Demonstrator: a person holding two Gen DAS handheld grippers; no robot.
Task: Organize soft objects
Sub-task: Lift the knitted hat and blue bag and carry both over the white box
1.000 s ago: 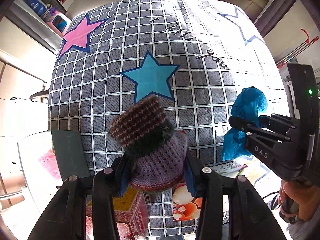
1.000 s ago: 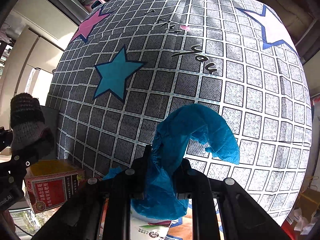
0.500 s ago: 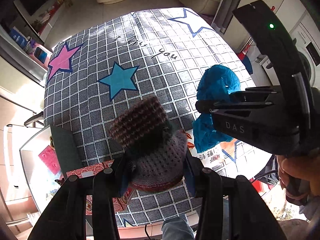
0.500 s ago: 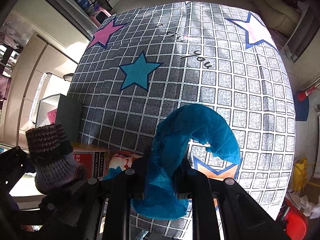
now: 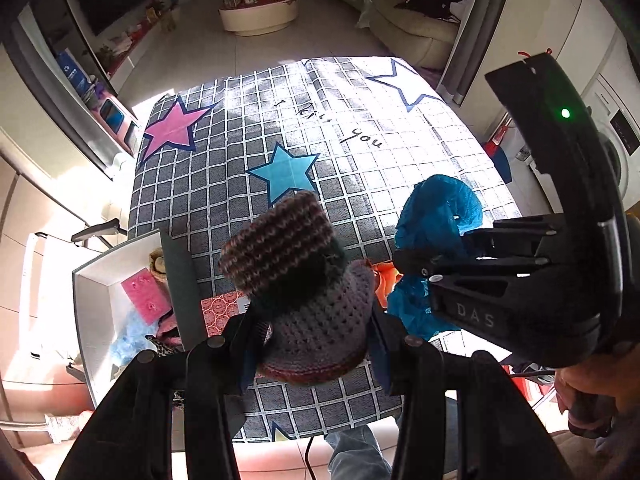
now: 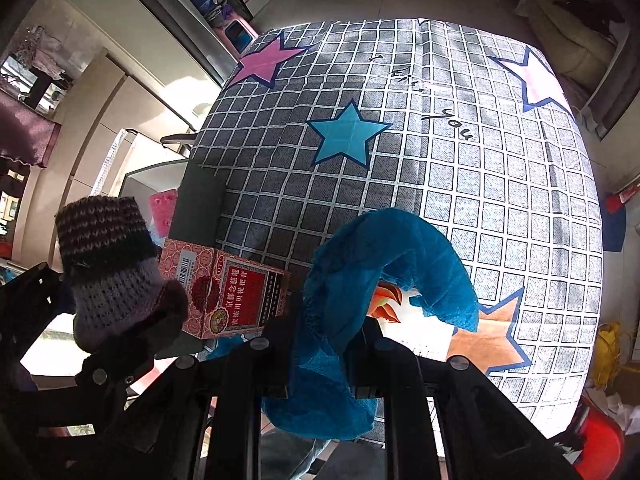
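My left gripper point(image 5: 316, 320) is shut on a knitted sock point(image 5: 304, 280) with a striped brown cuff and a purple-grey foot, held high over the table; the same knitted sock point(image 6: 108, 264) shows at the left of the right wrist view. My right gripper point(image 6: 326, 332) is shut on a crumpled blue cloth point(image 6: 384, 264), which arches up and droops over the fingers. In the left wrist view the blue cloth point(image 5: 436, 220) hangs from the right gripper just right of the sock. A grey storage box point(image 5: 96, 304) off the table's left edge holds soft items.
A grey checked tablecloth with stars point(image 6: 440, 152) covers the table. A red and pink carton point(image 6: 236, 296) and an orange printed sheet point(image 6: 384, 304) lie near the front edge. A person's leg point(image 5: 352, 456) stands below the table. A washing machine point(image 5: 616, 140) is at right.
Both grippers have risen and pulled back from the table with sock and cloth still held; the table looks smaller, and the storage box and room around it have come into view.
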